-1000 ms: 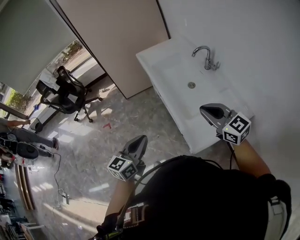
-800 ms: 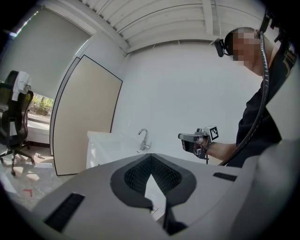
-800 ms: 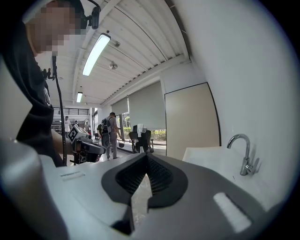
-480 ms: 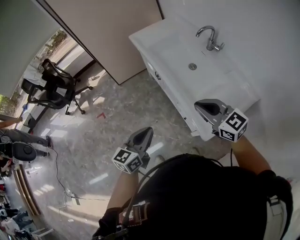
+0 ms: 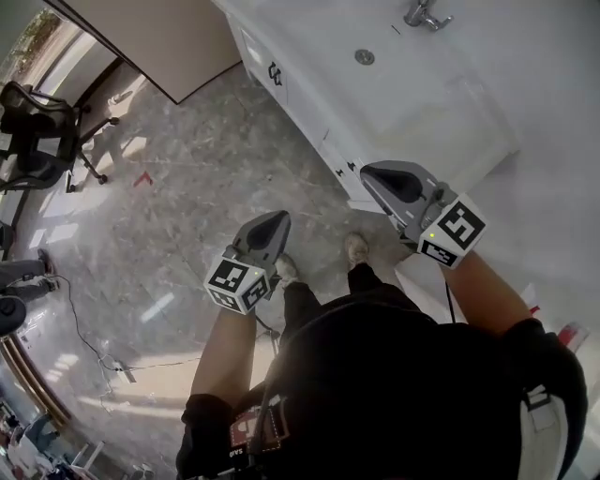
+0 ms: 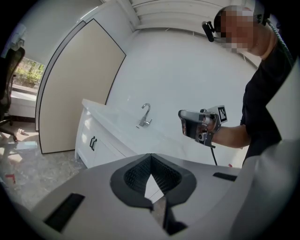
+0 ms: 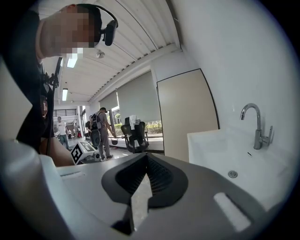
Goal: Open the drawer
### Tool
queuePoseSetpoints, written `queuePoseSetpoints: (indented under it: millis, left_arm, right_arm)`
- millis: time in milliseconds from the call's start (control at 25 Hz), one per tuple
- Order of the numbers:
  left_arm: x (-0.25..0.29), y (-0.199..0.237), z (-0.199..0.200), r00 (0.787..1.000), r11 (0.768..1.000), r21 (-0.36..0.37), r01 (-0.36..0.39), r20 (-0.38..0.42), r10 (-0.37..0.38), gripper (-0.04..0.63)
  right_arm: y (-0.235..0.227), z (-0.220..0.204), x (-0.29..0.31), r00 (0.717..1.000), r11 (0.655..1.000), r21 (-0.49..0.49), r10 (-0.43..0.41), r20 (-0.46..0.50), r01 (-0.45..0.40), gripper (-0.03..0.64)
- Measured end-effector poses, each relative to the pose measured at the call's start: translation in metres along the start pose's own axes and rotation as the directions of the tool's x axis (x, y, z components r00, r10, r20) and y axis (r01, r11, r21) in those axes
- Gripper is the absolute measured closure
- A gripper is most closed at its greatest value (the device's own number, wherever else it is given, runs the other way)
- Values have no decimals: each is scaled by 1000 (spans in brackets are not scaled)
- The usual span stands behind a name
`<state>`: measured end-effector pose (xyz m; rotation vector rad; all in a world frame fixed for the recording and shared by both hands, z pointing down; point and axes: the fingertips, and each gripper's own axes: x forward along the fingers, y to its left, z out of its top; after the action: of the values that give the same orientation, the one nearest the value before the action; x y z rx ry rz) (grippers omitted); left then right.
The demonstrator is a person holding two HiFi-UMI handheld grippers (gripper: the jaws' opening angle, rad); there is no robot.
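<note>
Where we stand: on a grey veined marble floor [image 5: 187, 178], with our shoes [image 5: 356, 248] pointing toward the vanity.
Vanity: we see a white vanity cabinet [image 5: 309, 112] along the white wall, with a moulded basin [image 5: 394, 94] set into its top.
Panel: a tall beige panel [image 5: 159, 37] stands just beside the vanity's far end.
Office chair: a black office chair [image 5: 37, 122] sits well apart from us, near the bright window side.
Drawer: we take the drawer [image 5: 339, 155] to be the near white front below the basin; it lies flush with the cabinet, closed.
Left gripper: our left gripper [image 5: 275, 223] hangs over the floor, apart from the cabinet, its jaws pressed together with nothing between them.
Right gripper: our right gripper [image 5: 372, 176] sits at the vanity's near corner, jaws likewise together and empty; its own view looks across the basin.
Faucet: a chrome faucet [image 5: 422, 13] rises at the basin's back rim.
Handles: a near handle [image 5: 352, 168], small and dark, shows just beside the right gripper's tip from above; we cannot tell whether they touch. A far handle [image 5: 275, 72] sits farther along the front.
Drain: a round drain [image 5: 365, 57] lies in the basin floor.
</note>
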<state>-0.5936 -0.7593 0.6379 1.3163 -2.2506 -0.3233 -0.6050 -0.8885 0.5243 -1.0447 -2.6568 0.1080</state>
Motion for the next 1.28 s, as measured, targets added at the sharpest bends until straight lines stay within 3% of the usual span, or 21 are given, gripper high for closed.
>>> queuePoseSetpoints:
  millis: [320,680,880,920,1280]
  left_arm:
    - [75,37,-104,997,998,-55,22,-78,-26,595]
    - [175,55,-200,990,993,-95,69,-120,-80,595]
    - [228,78,-231,987,990,-117,80,-132,-95,595]
    - [237,80,-236,985,988,-125,87,-137,-104,553]
    - [307,87,-276,960,981,-131,145,-223,-171,391]
  right_arm:
    - [-42,-74,6,996,997,12,-76,-38,76,620]
    - [-61,-92,6,996,992,-91,-87,-29,84,620]
    - [-69,-111,4,997,995,-74,-71,-37,68,620]
    - [-71,-113,2,997,996,-67,-68,-35,66,620]
    - [-82,-119,-25,997,993,-90,-76,-16,74,620]
